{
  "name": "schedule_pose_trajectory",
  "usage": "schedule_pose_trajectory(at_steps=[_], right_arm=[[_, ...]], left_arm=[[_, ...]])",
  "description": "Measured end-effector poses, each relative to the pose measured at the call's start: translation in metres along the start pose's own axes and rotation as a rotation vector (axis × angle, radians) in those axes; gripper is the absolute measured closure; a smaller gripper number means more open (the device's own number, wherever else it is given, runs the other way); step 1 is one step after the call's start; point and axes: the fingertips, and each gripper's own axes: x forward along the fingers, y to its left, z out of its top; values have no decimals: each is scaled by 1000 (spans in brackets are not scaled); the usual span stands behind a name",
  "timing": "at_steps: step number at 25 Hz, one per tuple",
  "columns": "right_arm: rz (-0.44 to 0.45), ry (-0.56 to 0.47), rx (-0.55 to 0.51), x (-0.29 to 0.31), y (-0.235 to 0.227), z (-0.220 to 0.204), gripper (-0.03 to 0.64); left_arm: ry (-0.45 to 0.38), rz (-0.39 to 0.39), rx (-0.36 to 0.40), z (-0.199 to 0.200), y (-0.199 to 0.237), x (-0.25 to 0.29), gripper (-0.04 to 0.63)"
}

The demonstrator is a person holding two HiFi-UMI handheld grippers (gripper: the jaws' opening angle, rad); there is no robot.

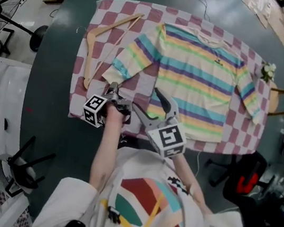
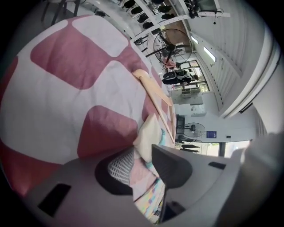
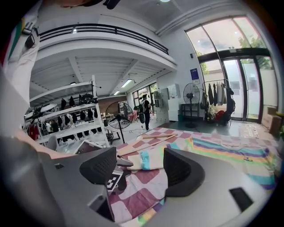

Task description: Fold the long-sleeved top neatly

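Covering much of the round dark green worktop (image 1: 62, 44) is a pink-and-white checked cloth (image 1: 85, 69), spread flat. On that cloth lies the pastel-striped long-sleeved top (image 1: 196, 76), face up, body flat, both sleeves angled outward and down toward the near edge. A pale wooden clothes hanger (image 1: 115, 24) rests on the cloth at the left of the top, just beside its left sleeve. The left claw (image 1: 113, 87) is down at the cloth, at the end of that sleeve; the left gripper view shows the sleeve cuff (image 2: 148, 133) pinched between its jaws, fabric filling the gap, so it is gripping the top. The right claw (image 1: 145, 99) sits near the top's lower hem, just beside the left claw; the right gripper view shows its jaws spread apart with nothing between them, only cloth and sleeve lying beyond.
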Motion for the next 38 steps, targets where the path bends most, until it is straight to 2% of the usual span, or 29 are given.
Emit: schedule_pose_trajectory(at_steps=[2,4,6,8,10,13,18,22,25,29,34,38], right_arm=[[6,22,-10,-1,1,1,288],[7,38,-23,1,1,1,288],[4,44,-28,5,2,1,288],[1,45,-25,7,3,2,288],[-5,35,-12,8,4,3,288],[-7,30,-9,6,3,4,288],[-26,-16,9,-9,-9,6,288],[-57,-23,42,-35,-28,1,288],[-93,-35,77,-53,-46,-9,288],[-136,-54,119,-75,-67,-20,288],[-197,-68,171,-110,-95,-36,288],[-257,-59,236,-148,-120,-62,288]], left_arm=[[11,-23,6,4,-7,3,446],[17,-9,0,9,-8,9,445],[24,36,-2,12,-4,13,521],[31,65,51,14,-5,15,551],[25,54,151,18,-18,15,560],[-12,-15,340,28,-65,21,563],[-49,-185,680,31,-183,44,563],[-76,-322,976,11,-276,50,563],[-78,-388,1158,-20,-320,50,563],[-53,-438,1383,-87,-347,48,563],[29,-497,1698,-204,-341,60,563],[136,-519,1922,-306,-323,75,563]])
